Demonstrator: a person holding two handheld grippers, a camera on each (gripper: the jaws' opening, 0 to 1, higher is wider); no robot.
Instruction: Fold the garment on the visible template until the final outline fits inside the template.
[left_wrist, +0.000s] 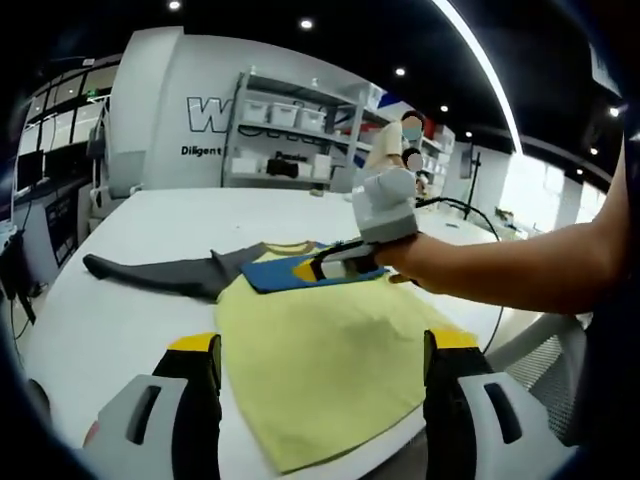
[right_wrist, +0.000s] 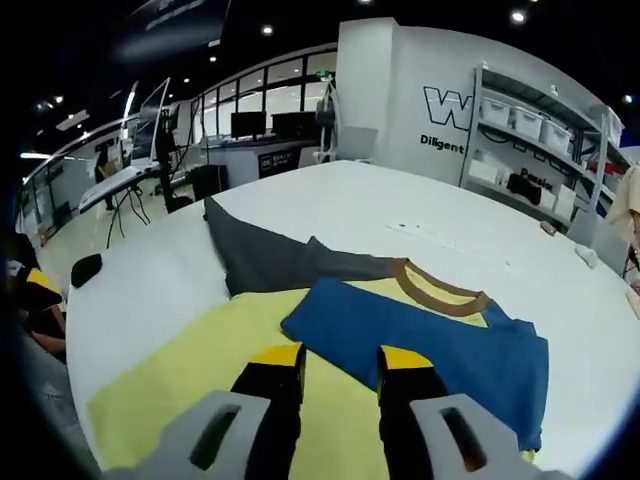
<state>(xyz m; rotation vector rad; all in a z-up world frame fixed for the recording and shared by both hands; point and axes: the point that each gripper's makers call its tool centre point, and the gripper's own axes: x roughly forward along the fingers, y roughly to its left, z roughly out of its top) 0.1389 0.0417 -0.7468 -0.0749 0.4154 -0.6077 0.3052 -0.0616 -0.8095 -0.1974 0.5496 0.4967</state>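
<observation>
A: What is seen first, as the largest thing?

B: A white table (left_wrist: 120, 330) is seen, wide and rounded, and the garment (left_wrist: 330, 350) is spread flat on it. The garment is a T-shirt with a yellow body, and in the right gripper view (right_wrist: 170, 370) the same yellow cloth is seen under the jaws.

A: How are the sleeves placed?

B: The grey sleeve (right_wrist: 270, 260) is stretched outward on the table, away from the body. The blue sleeve (right_wrist: 430, 345) is folded inward and is laid on top of the yellow body, just below the brown collar (right_wrist: 440, 292).

A: And the grippers?

B: The left gripper (left_wrist: 320, 385) is held over the lower part of the yellow body, with its jaws set wide apart and nothing between them. The right gripper (right_wrist: 338, 385) is seen with its yellow-tipped jaws narrowly parted, at the near edge of the blue sleeve; whether cloth is pinched there cannot be told. In the left gripper view the right gripper (left_wrist: 345, 262) is seen at the blue sleeve, held by a person's forearm (left_wrist: 500, 270).

A: What is behind?

B: Shelving (left_wrist: 290, 140) with boxes is seen against a white wall.
</observation>
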